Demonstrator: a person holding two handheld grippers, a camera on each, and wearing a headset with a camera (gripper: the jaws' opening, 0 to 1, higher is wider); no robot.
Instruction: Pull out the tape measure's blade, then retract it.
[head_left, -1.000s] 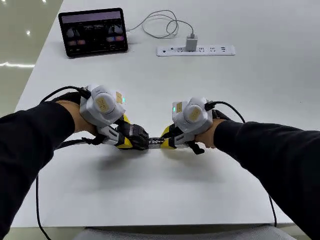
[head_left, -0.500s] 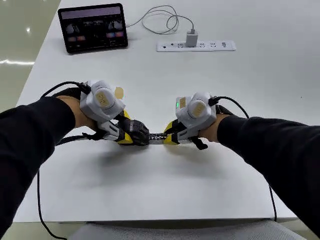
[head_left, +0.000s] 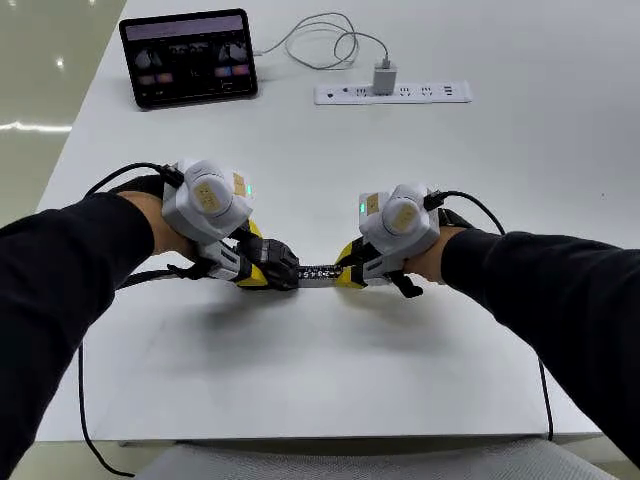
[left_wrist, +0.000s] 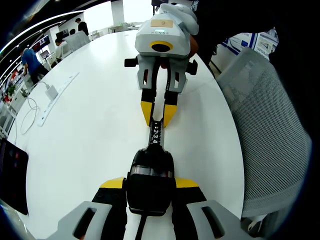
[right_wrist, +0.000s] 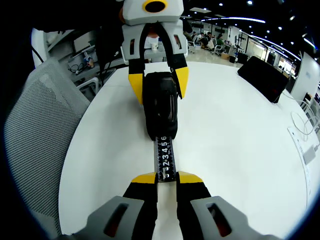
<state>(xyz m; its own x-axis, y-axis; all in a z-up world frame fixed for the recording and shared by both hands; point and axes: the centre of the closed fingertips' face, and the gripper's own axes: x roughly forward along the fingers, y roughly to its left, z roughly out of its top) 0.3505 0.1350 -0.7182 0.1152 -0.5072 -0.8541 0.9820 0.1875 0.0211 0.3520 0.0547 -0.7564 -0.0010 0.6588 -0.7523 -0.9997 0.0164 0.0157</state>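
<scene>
step: blade (right_wrist: 165, 155) pull-out, short length out | left tool (left_wrist: 150, 183) clamps tape measure case (right_wrist: 160, 107), near desk (head_left: 300, 380) middle | right tool (right_wrist: 167, 178) pinches blade end | do: pull right tool straight away, level, case steady

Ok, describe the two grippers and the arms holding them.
Both the left gripper and right gripper have rounded white-grey housings, yellow-tipped jaws, a small green light and a trailing black cable. The person wears long black sleeves.

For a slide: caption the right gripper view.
Right claw pinches the end of the blade, drawn slightly from the black tape measure held by the left claw.
</scene>
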